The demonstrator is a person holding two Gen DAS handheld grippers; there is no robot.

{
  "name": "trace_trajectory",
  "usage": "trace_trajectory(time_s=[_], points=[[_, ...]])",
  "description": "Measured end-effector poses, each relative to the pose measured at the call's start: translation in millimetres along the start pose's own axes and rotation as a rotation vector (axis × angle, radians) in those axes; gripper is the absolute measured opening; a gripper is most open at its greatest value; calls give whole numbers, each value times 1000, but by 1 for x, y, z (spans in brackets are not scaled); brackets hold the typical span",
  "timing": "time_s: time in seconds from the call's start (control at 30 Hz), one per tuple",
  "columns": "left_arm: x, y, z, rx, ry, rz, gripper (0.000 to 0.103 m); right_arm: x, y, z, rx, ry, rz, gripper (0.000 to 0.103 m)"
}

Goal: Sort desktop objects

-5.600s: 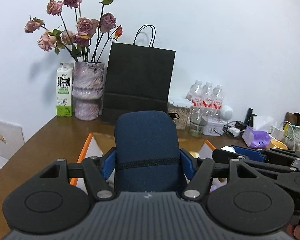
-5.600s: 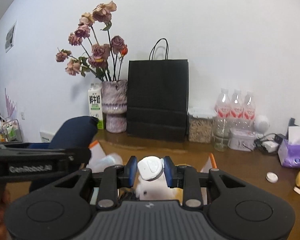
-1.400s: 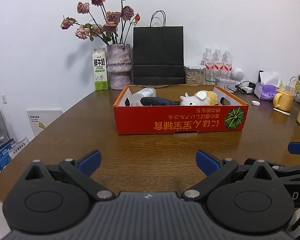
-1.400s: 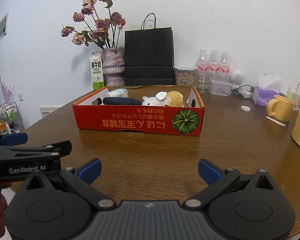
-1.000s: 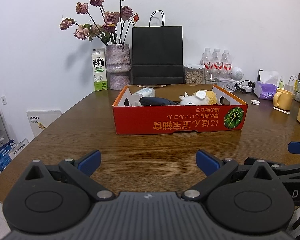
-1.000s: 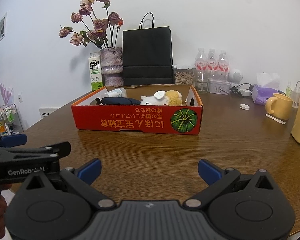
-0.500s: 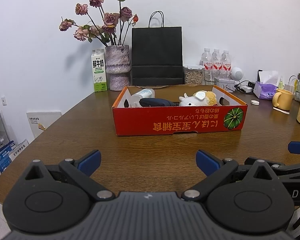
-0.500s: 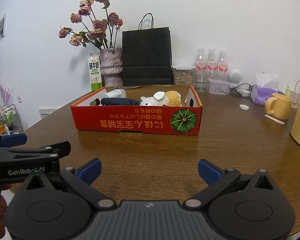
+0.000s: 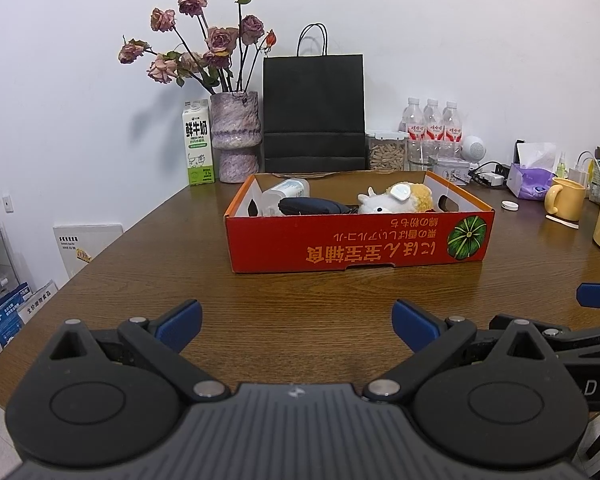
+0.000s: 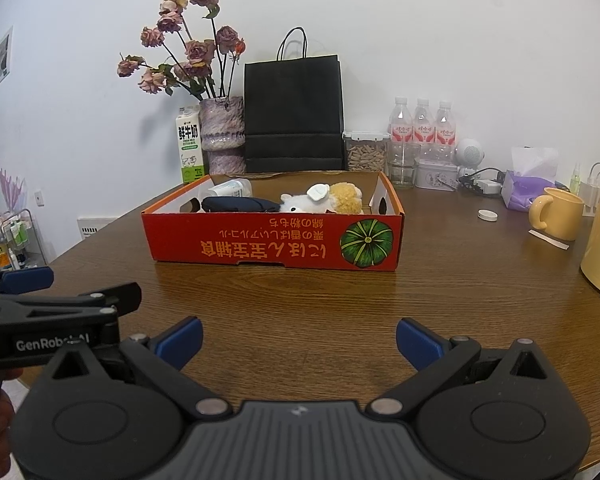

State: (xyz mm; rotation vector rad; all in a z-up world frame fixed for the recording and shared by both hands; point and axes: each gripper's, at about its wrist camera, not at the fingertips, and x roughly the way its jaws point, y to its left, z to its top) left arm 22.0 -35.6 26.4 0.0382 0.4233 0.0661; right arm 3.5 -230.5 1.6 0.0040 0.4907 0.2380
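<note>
- Brown wooden table against white wall; red cardboard box at centre, holding dark pouch, white bottle and plush toy.
- Left claw and right claw: both spread wide, empty, well short of box.
- Box straight ahead of both claws, bare table between.
- Risk, as judged: yellow mug and bottle cap beside box, easily knocked by a careless reach.

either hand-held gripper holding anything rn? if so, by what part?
Nothing held. Left hand-held gripper and right hand-held gripper are both open and empty above the table, short of the red box.
</note>
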Motion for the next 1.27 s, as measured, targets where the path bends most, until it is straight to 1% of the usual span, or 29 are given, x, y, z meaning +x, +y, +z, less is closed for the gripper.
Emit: trace_trajectory(time_s=[0.73,1.0,1.27], points=[[0,-1,0,-2,0,-3,103,0,0,-1,2,-1,-1,103],[-2,-3,0,10,-11,9,103,0,0,-1,1,-2,-4,103],[-1,1,-2,-6,-2,-2,103,0,1,-2,-1,0,-5,103]])
